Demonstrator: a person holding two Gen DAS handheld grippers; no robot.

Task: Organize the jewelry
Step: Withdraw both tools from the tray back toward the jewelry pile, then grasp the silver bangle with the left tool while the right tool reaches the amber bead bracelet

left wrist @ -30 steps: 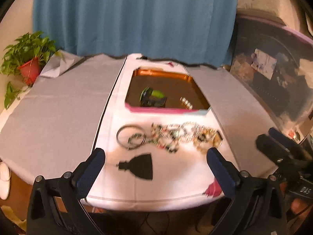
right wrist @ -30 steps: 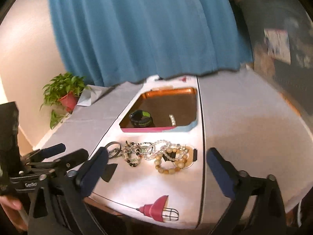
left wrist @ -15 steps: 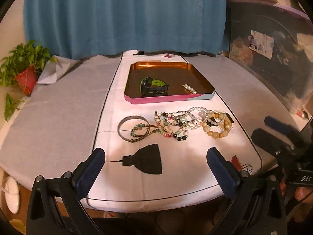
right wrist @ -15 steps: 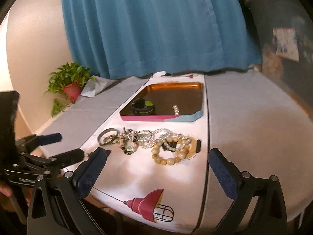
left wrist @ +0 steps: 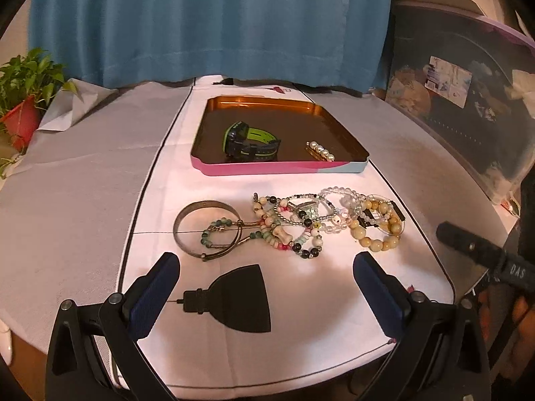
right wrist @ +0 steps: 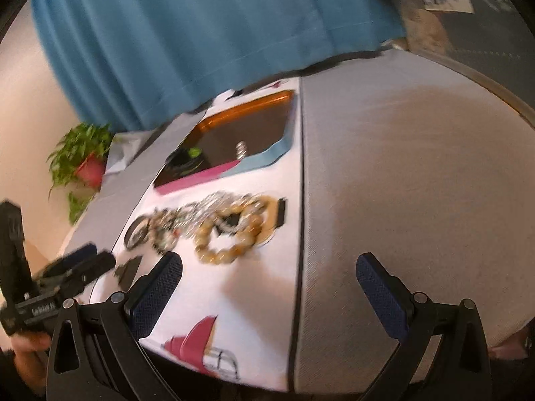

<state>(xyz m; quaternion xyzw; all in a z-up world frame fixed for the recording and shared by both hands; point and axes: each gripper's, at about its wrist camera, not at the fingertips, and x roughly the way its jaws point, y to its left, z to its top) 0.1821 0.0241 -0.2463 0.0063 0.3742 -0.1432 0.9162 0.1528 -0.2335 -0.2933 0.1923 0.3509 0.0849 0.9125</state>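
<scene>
A tangle of beaded bracelets [left wrist: 301, 224] lies on the white mat, with a metal bangle [left wrist: 207, 227] at its left end and a large tan bead bracelet [left wrist: 378, 230] at its right end. Behind them a copper tray [left wrist: 354, 148] with a pink and blue rim holds a green-and-black watch [left wrist: 250, 142] and a pearl clip [left wrist: 321, 150]. My left gripper [left wrist: 267, 287] is open, hovering above the mat's near edge short of the bracelets. My right gripper [right wrist: 269, 285] is open too, right of the pile; the tan bracelet [right wrist: 230, 234] and tray [right wrist: 264, 158] look blurred there.
A grey cloth [left wrist: 77, 183] covers the round table around the mat. A potted plant [left wrist: 23, 100] stands far left, a blue curtain [left wrist: 207, 20] hangs behind, and a dark storage bin [left wrist: 468, 100] sits at the right. The other gripper's handle [left wrist: 485, 257] shows right.
The left gripper has moved in closer and lower over the mat, so the jewelry looks larger. The right gripper's view has swung and tilted, now blurred by motion.
</scene>
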